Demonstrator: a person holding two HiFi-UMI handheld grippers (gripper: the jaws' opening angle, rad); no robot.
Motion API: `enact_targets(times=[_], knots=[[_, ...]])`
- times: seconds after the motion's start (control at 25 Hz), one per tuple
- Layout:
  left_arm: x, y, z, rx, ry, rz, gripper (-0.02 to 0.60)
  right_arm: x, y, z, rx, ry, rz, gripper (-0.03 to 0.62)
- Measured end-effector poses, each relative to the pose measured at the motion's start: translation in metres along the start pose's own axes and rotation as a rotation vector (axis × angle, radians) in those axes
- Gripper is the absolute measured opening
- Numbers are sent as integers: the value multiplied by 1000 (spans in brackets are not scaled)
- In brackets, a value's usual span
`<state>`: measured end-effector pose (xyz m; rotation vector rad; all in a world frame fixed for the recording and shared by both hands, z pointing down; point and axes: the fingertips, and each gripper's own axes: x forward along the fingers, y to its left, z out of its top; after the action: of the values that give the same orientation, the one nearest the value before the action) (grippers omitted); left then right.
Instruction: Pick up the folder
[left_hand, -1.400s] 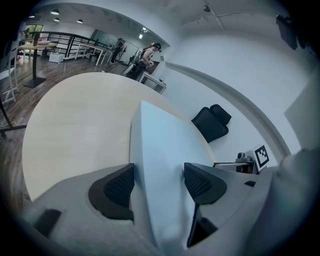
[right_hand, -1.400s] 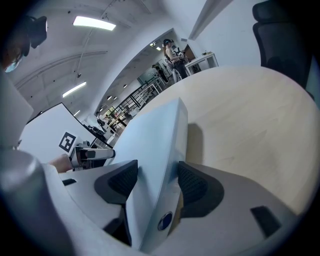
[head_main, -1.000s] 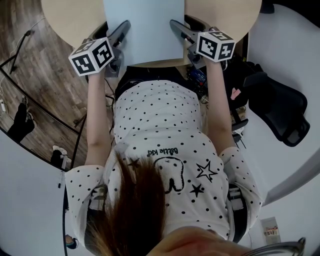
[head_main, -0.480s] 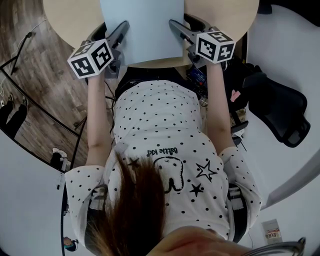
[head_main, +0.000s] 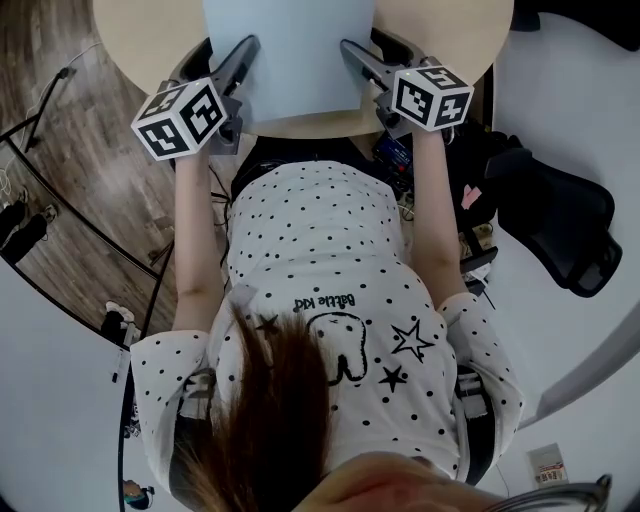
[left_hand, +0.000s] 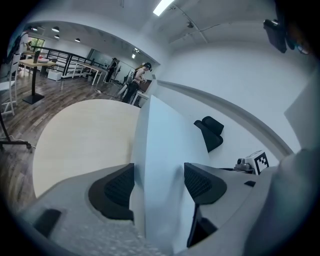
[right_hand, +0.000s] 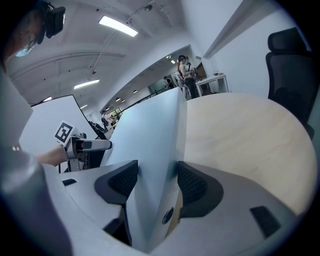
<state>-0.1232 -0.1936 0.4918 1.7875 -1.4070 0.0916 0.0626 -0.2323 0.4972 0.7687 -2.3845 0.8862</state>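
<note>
The folder sits in front of the person, over the near edge of the table; the table stretches away beyond it and to both sides; the left gripper is at the folder's left edge and the right gripper at its right edge, near the corners closest to the person; each has the folder's edge between its jaws, pads against both faces; a chair stands on the person's right, beside the right arm and well apart from the table; the floor lies to the left.
</note>
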Motion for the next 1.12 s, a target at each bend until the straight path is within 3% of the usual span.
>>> enact_targets(times=[0.28, 0.64, 1.12], knots=[[-8, -11, 19, 31, -53, -30, 311, -9, 5, 14, -26, -49, -20, 253], [-22, -40, 51, 107, -137, -62, 311, -35, 13, 50, -47, -180, -30, 253], [-38, -61, 79, 143, -217, -83, 311, -63, 28, 98, -57, -348, -56, 250]])
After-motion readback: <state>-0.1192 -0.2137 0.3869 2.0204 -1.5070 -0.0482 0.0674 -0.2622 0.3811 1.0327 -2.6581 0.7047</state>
